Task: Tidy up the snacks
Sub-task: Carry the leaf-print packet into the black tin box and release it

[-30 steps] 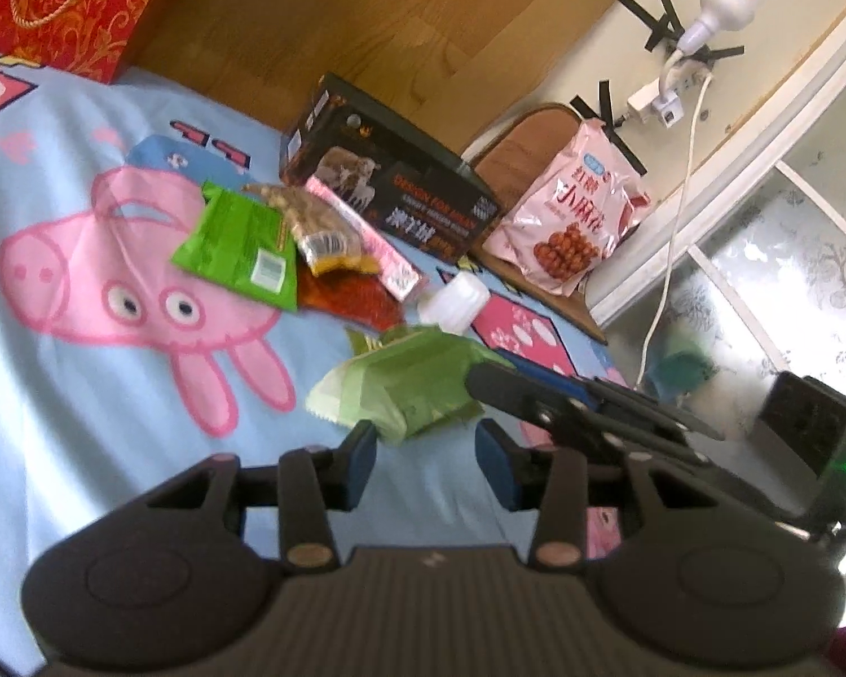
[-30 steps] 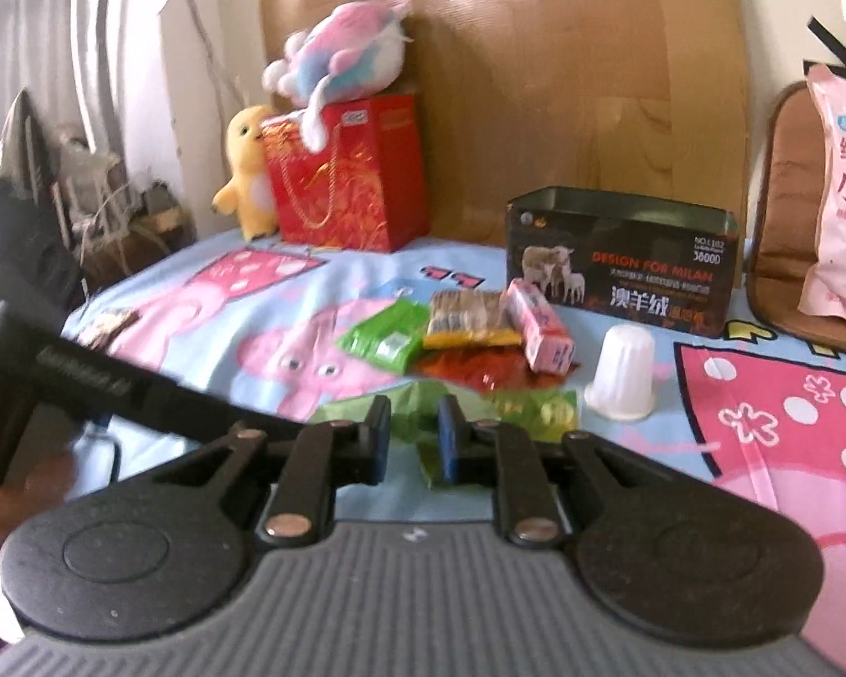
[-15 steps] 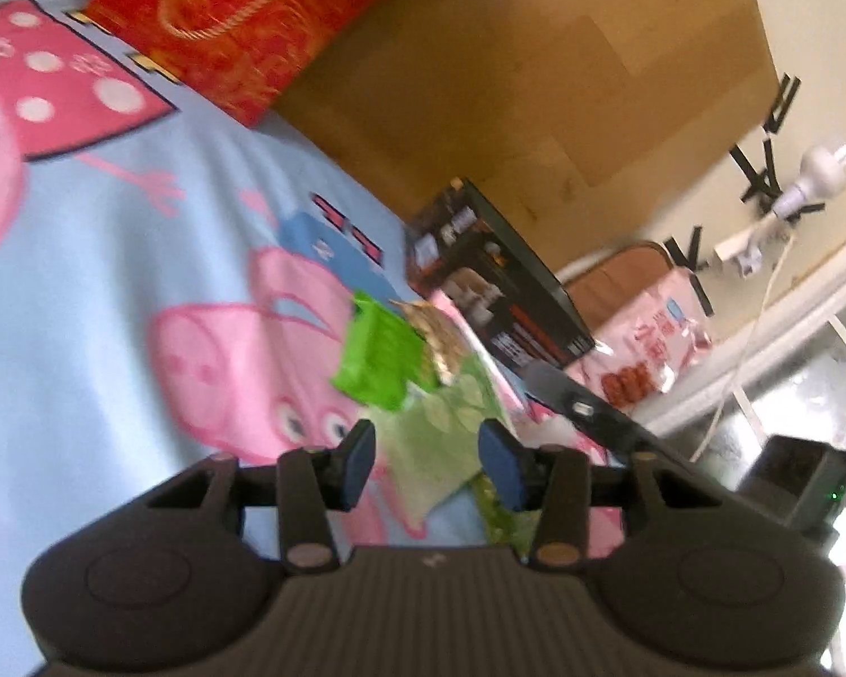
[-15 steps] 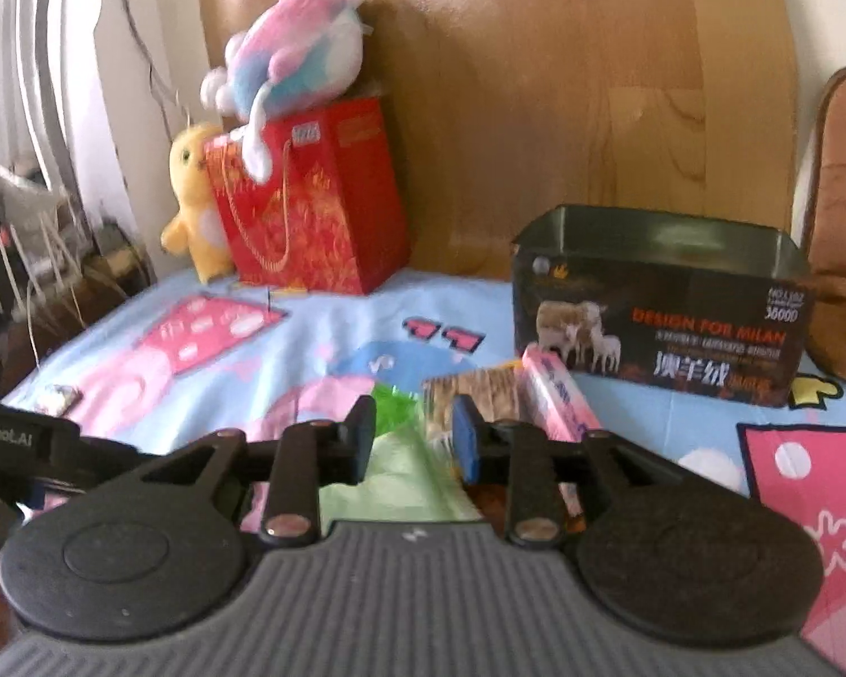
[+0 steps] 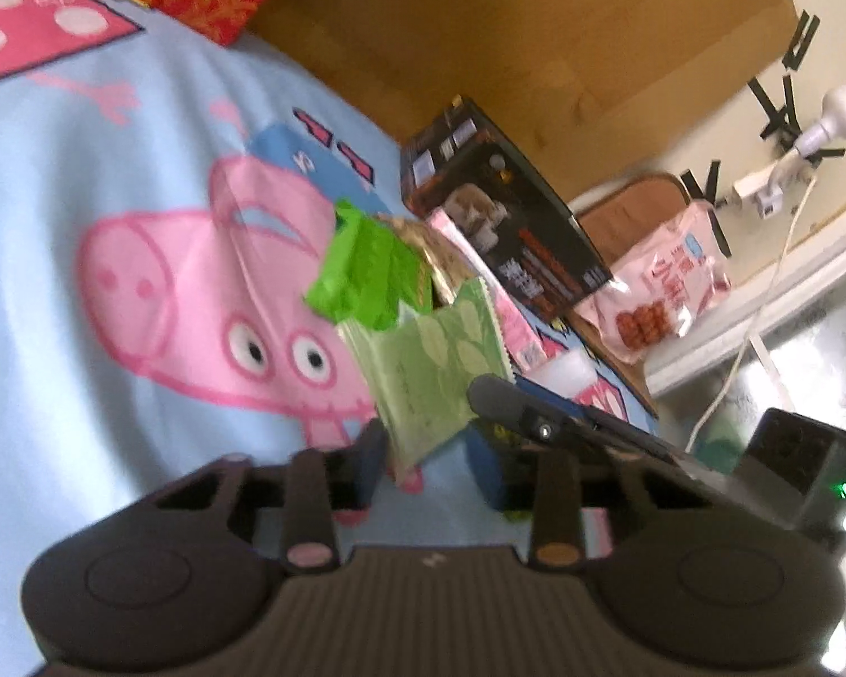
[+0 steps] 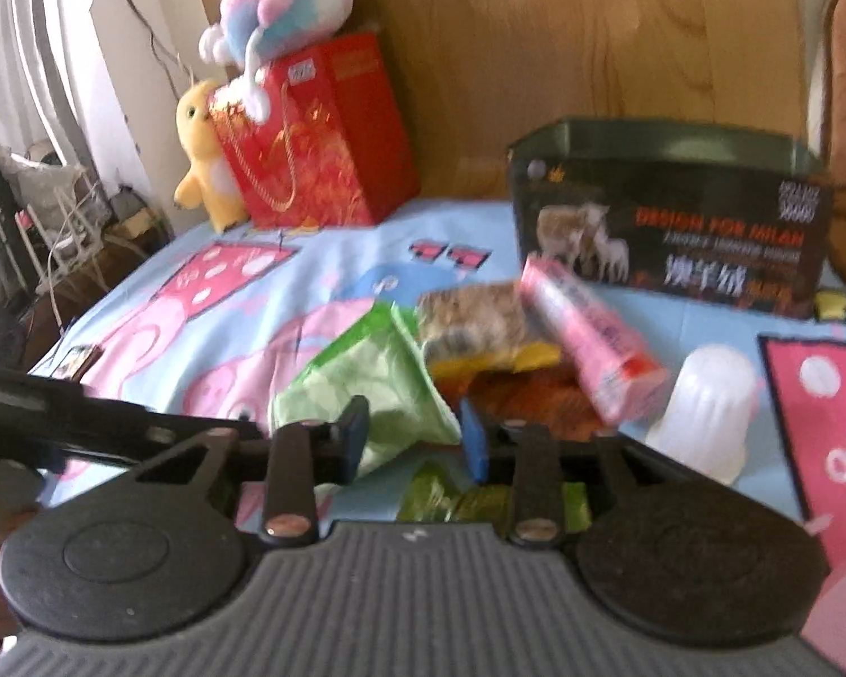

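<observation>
A pale green leaf-print snack packet [image 5: 431, 364] stands up between both grippers' fingers; it also shows in the right wrist view [image 6: 366, 389]. My left gripper [image 5: 431, 465] is open, its left finger against the packet's lower corner. My right gripper [image 6: 414, 440] is open around the packet's lower edge. Behind lie a bright green packet [image 5: 366, 271], a brown snack bag [image 6: 474, 319], a pink box [image 6: 586, 338], a red-orange packet [image 6: 530, 395], a white cup [image 6: 705, 412] and the open dark tin box [image 6: 671, 214]. A yellow-green packet [image 6: 457, 502] lies under my right gripper.
All sits on a blue pig-print sheet [image 5: 113, 197]. A red gift bag [image 6: 310, 163] with a plush toy [image 6: 282, 0] on top and a yellow plush [image 6: 203, 158] stand at the back left. A pink snack bag [image 5: 660, 288] leans on a brown cushion [image 5: 626, 214].
The pale green packet has come up off the sheet and now stands between the grippers. The right gripper's fingers have spread wider and it has moved closer to the snack pile.
</observation>
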Demonstrator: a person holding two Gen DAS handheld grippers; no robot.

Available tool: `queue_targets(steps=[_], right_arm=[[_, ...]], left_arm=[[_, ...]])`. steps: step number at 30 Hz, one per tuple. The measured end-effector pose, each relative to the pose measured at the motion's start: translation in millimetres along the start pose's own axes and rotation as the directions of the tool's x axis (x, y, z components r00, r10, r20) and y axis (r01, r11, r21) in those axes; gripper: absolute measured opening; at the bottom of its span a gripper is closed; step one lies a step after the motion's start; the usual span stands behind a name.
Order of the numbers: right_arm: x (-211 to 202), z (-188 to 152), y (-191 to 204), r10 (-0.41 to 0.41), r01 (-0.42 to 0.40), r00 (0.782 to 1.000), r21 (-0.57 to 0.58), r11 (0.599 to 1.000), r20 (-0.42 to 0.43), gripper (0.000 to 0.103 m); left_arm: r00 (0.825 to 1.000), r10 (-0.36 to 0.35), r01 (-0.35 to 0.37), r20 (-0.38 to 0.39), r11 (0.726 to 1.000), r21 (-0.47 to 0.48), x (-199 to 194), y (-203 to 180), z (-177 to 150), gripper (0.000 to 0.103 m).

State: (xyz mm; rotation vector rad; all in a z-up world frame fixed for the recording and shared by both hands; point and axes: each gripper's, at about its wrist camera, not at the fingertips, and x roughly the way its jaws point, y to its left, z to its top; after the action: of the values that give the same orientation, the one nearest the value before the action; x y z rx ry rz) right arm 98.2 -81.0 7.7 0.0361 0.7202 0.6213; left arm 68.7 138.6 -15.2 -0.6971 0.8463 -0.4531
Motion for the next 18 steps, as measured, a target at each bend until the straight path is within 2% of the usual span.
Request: queue_targets(steps=[5, 9, 14, 18], right_arm=[[-25.1, -17.7, 9.7, -0.008, 0.009, 1.0, -0.057, 0.998, 0.018, 0.027], [-46.2, -14.7, 10.3, -0.041, 0.049, 0.995, -0.084, 0.995, 0.094, 0.027], [-52.8, 21.0, -9.6, -0.092, 0.104, 0.976, -0.048, 0.993, 0.198, 0.027], [-38.1, 65.9, -38.5, -0.139, 0.144, 0.963, -0.006, 0.99, 0.232, 0.027]], left_arm=[[1.0, -0.001, 0.002, -0.016, 0.998, 0.059, -4.0, -18.6, 1.0, 0.028], [1.0, 0.001, 0.0, -0.005, 0.985, 0.173, -2.3, -52.8, 15.7, 0.028], [1.0, 0.006, -0.014, 0.029, 0.957, 0.291, 16.9, -95.6, 61.3, 0.028], [0.998, 0.033, -0.051, 0.058, 0.94, 0.338, 50.7, -119.6, 108.3, 0.028]])
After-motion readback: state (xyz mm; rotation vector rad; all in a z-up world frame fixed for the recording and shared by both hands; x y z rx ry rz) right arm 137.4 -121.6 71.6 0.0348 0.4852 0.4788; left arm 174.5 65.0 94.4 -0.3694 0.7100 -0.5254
